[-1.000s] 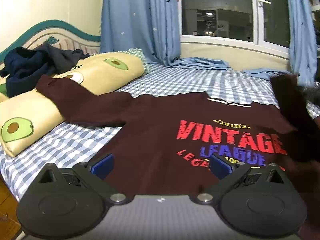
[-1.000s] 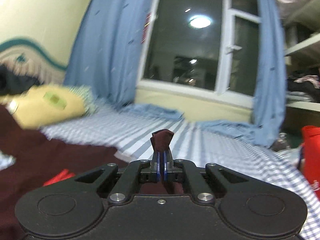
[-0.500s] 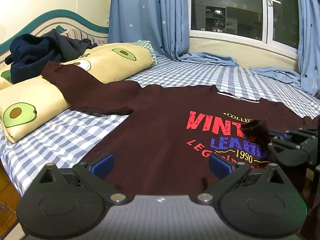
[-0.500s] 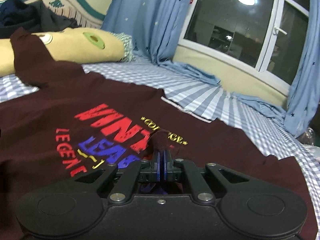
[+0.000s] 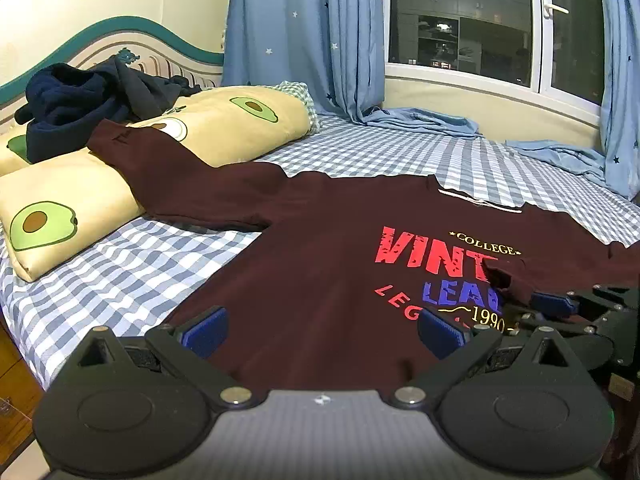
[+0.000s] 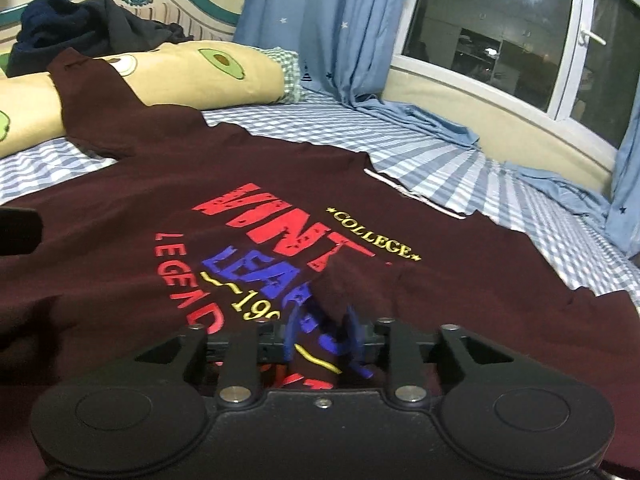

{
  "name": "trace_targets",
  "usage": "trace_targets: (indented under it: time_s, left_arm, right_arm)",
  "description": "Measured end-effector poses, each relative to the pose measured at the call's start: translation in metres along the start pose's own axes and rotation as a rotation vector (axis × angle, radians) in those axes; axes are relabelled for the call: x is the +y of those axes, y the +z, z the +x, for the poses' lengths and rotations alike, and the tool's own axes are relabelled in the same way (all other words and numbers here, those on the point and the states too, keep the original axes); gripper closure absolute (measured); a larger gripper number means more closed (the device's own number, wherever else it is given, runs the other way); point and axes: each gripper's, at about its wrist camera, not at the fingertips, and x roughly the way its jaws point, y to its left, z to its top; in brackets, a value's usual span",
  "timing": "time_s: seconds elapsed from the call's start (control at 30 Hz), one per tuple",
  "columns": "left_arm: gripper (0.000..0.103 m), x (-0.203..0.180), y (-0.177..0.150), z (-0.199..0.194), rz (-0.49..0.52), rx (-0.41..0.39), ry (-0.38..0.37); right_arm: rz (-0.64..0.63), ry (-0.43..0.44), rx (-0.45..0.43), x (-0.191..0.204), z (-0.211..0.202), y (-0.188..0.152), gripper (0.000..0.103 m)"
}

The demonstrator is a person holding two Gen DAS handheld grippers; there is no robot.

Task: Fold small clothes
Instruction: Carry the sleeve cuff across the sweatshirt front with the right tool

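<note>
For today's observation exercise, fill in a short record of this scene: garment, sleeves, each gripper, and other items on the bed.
garment: maroon sweatshirt, printed front up, flat on the checked bed sheet
far sleeve: spread out over the avocado pillow
near sleeve: folded in over the print, cuff between the fingers
right gripper: jaws just been opening, cuff between them
left gripper: open, holding nothing
other items: dark navy clothes by the headboard

The shirt lies on the bed, one sleeve over the pillows at left
</note>
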Motion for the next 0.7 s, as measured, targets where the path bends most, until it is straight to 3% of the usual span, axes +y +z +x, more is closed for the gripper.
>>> trace_targets:
  time_s: [0.17,0.23,0.4,0.7]
  left_arm:
    - [0.001,0.002,0.002,0.000,-0.009,-0.002,0.008]
    - [0.001,0.002,0.002,-0.001,-0.014,-0.003,0.007]
    - [0.001,-0.001,0.003,0.000,-0.009,-0.002,0.004]
    - [0.001,-0.012,-0.002,-0.001,0.004,0.008,-0.018]
  right_arm:
    - [0.054,0.056,-0.007,-0.007,-0.017,-0.002,0.040]
    - [0.074,0.066,-0.016,-0.012,-0.027,-0.002,0.023]
    - [0.087,0.060,-0.061,-0.023,-0.059,-0.004,0.003]
    - [0.126,-0.001,-0.111,-0.048,-0.116,-0.028,0.001]
